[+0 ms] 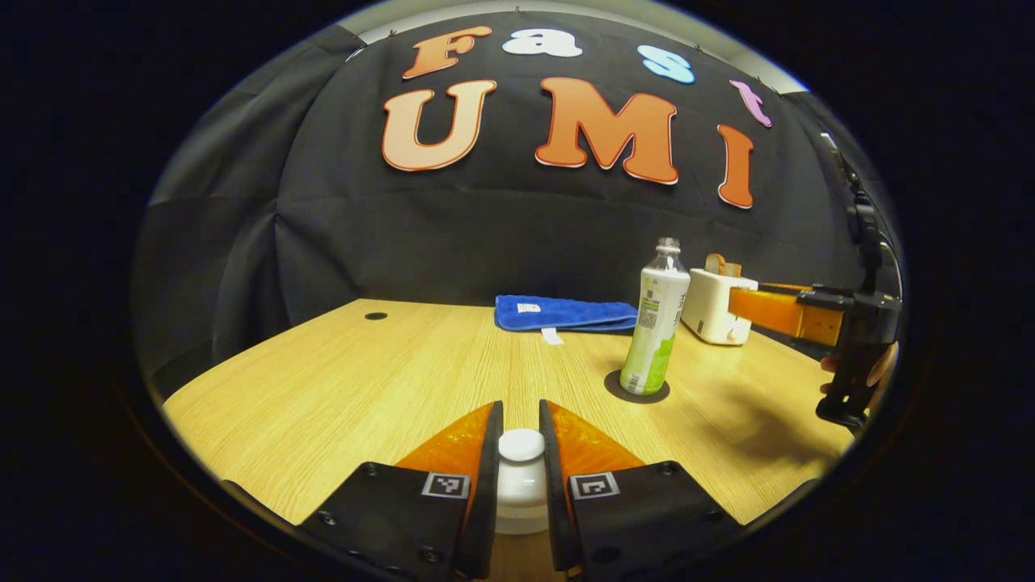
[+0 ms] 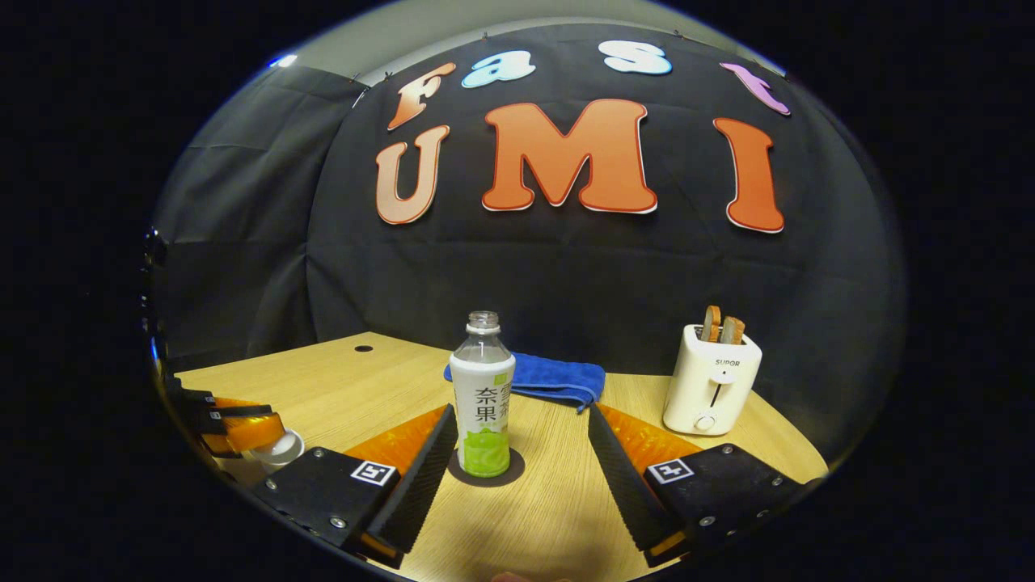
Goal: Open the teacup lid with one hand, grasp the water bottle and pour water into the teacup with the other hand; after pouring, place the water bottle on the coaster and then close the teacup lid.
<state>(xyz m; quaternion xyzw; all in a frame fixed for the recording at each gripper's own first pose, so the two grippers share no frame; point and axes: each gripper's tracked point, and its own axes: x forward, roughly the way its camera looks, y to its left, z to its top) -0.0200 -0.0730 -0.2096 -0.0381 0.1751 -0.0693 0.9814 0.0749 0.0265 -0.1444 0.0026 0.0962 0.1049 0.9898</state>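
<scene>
My left gripper is shut on the white knob of the teacup lid; the lid's white dome shows between the fingers below it. In the right gripper view that gripper sits over the white teacup at the far left. The capless water bottle stands upright on the dark round coaster. My right gripper is open, its fingers a little short of the bottle and apart from it. It also reaches in from the right, held by a hand.
A white toaster with two slices stands at the back right. A folded blue cloth lies by the back wall. The wooden table has a small hole at the back left.
</scene>
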